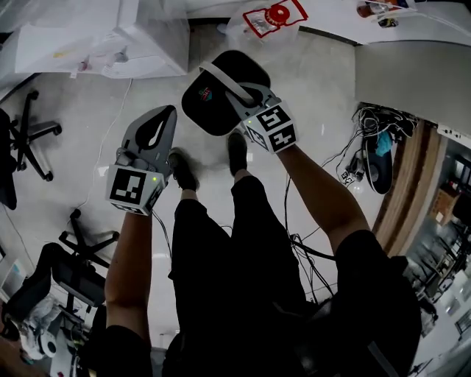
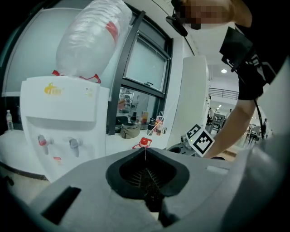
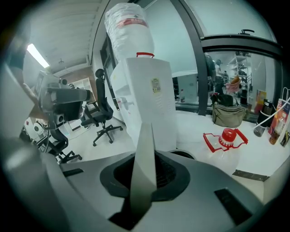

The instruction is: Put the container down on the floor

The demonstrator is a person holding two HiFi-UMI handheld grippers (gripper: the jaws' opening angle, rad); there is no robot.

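In the head view the container (image 1: 215, 99) is a round black thing with a pale grey handle strap (image 1: 223, 79) across its top. It hangs above the pale floor in front of the person's shoes. My right gripper (image 1: 246, 94) is shut on that strap. The right gripper view shows the strap (image 3: 144, 167) standing up between the closed jaws of my right gripper (image 3: 146, 136). My left gripper (image 1: 166, 112) hangs to the left of the container and apart from it. Its jaws are shut with nothing between them, as my left gripper (image 2: 145, 152) shows in its own view.
A white water dispenser (image 1: 110, 40) with a bottle on top (image 3: 129, 27) stands ahead on the left. A clear jug with a red cap (image 1: 275, 15) lies on the floor ahead. Office chairs (image 1: 29, 140) are at the left, and cables (image 1: 368, 151) lie at the right by a desk.
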